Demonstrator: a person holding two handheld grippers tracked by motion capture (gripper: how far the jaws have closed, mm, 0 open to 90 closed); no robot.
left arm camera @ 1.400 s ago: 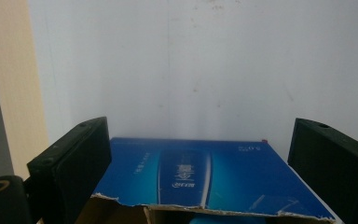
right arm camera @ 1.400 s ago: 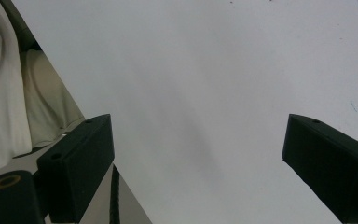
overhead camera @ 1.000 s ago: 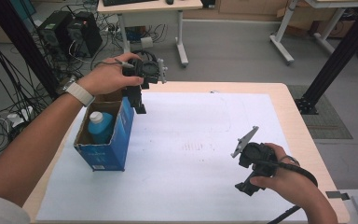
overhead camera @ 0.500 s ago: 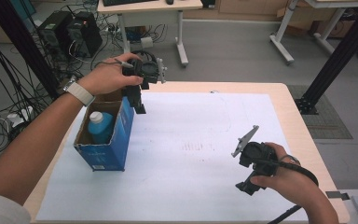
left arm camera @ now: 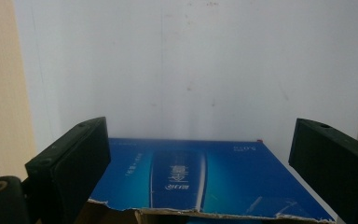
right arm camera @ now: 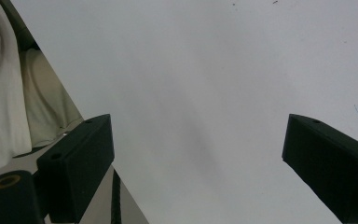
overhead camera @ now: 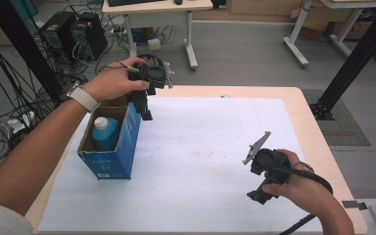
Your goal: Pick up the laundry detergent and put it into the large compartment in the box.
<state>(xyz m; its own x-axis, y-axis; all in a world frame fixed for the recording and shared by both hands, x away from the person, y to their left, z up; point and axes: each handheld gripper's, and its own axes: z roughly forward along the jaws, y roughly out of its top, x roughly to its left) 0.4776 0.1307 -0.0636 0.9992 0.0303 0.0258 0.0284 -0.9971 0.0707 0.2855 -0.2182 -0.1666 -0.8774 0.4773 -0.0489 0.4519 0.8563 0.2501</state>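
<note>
Box (overhead camera: pixel 112 142) is my landmark: a blue carton standing open-topped on the white sheet (overhead camera: pixel 210 147), toward its left edge, with a blue bottle (overhead camera: pixel 105 131) upright inside. My left gripper (overhead camera: pixel 146 110) hangs just past the box's far right corner, jaws pointing down and spread wide with nothing between them. In the left gripper view the box's blue side (left arm camera: pixel 200 177) and its torn top edge sit low between the jaws, so I judge I am above the rim, not yet around it.

My right gripper (overhead camera: pixel 260 193) rests well to the right of the box, near the sheet's front edge, also spread wide and empty, looking down on bare sheet.

The risks, as I judge them: the torn cardboard wall looks thin, so pinching it could crumple or rip it further. If I come down off-line, one jaw may catch the rim and tip or shove the box, which seems light, and the bottle inside could topple. A one-sided grip might also let the box swing and spill the bottle. With the right gripper so far off, nothing steadies the box.
</note>
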